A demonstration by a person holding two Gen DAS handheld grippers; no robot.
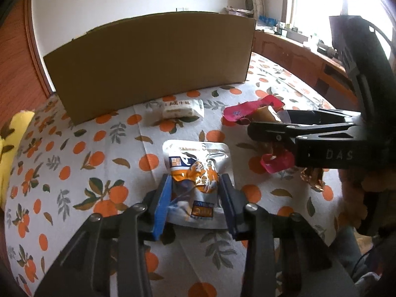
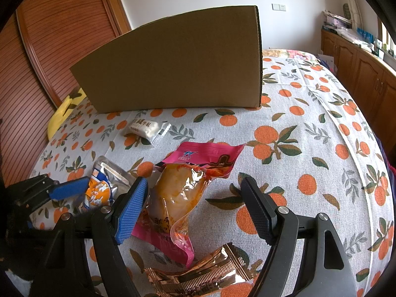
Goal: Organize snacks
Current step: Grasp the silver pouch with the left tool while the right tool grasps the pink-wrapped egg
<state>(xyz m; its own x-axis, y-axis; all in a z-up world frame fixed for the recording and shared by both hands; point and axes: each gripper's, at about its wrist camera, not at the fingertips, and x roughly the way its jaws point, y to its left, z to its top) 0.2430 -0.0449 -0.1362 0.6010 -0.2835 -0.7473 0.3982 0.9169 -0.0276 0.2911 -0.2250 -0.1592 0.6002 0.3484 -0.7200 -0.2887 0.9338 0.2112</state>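
Right gripper (image 1: 250, 126), seen side-on from the left wrist: raised letters "DAS" on its black body. Silver-and-orange pouch (image 1: 198, 173) between the left gripper's (image 1: 195, 193) fingers: print along the top edge and large characters on the orange part, too blurred to read. White wrapped snack (image 2: 146, 127) ahead of both grippers: a row of dark Chinese characters, not legible. Pink packet (image 2: 198, 170) between the right gripper's fingers: small blue logo near its far end, orange characters at the near end, both unreadable.
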